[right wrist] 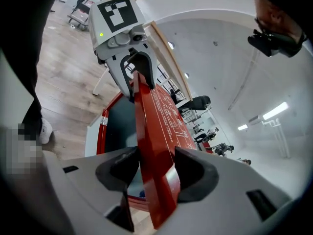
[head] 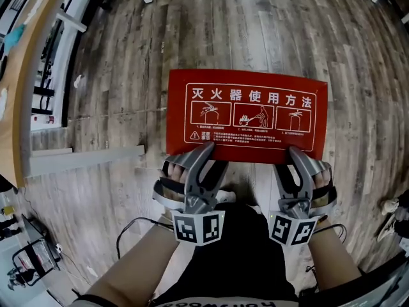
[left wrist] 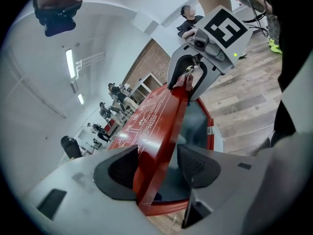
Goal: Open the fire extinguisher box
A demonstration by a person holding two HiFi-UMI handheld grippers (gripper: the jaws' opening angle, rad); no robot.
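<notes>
Head view: the fire extinguisher box's red lid (head: 246,110) lies mid-frame with its long axis running left to right and its printed face turned up toward the camera. It is a flat red panel with a row of white characters, three white-outlined pictograms and small print beneath, all reading upright from the person's side.

The left hand-held gripper (head: 201,155) pinches the lid's near long edge at lower left. The right hand-held gripper (head: 295,153) pinches the same edge at lower right. In the left gripper view and the right gripper view the red panel sits edge-on between the dark pads, both jaws pressed on it.

In those views the gripped edge stands clear of the box (left wrist: 211,126). The box's dark inside shows beside the lid, and a small silver hinge (right wrist: 103,120) sits on the red frame.

Around it is a wooden plank floor (head: 255,31). A grey bar (head: 83,158) lies at left, a black cable (head: 128,229) at lower left, and a shoe (head: 390,206) at the right edge. Nothing lies on the lid. People (left wrist: 110,106) stand far off.
</notes>
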